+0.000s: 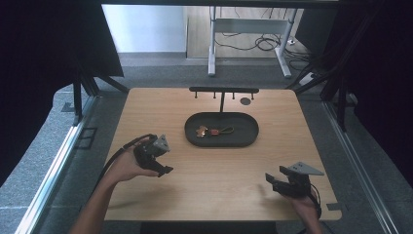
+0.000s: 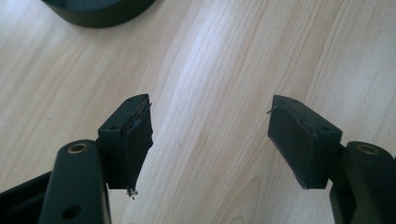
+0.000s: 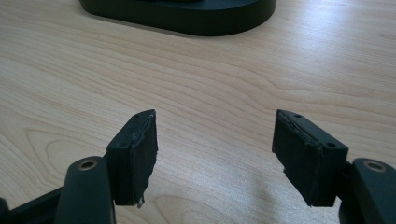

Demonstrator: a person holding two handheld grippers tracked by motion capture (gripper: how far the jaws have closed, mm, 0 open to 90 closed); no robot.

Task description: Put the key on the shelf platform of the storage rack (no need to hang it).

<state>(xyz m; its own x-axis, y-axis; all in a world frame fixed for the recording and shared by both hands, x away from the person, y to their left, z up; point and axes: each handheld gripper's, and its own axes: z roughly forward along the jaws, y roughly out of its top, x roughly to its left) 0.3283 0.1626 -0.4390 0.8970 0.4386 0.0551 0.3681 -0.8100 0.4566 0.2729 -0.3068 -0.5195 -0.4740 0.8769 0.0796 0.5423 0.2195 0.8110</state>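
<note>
Both tongs released, empty: left tongs [image 1: 163,163] near tray [image 1: 195,139] holding keychain [image 1: 212,131]; right tongs [image 1: 271,181] well apart.

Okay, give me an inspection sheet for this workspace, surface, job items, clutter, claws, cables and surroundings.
Surface: wooden table, bare in front of both claws.
Job's things: dark oval tray at centre, holding a keychain with a copper-coloured charm; black hanger stand with small pegs rises from the tray's far side.
Clutter: a small dark disc near the stand.
Grippers: left claw open, holding nothing, near the tray's left end; right claw open, holding nothing, at the near right corner.
Cables: black cable trails from the left claw; loose wires on the floor beyond.
Surroundings: grey carpet, metal frame legs, dark curtains either side.
</note>
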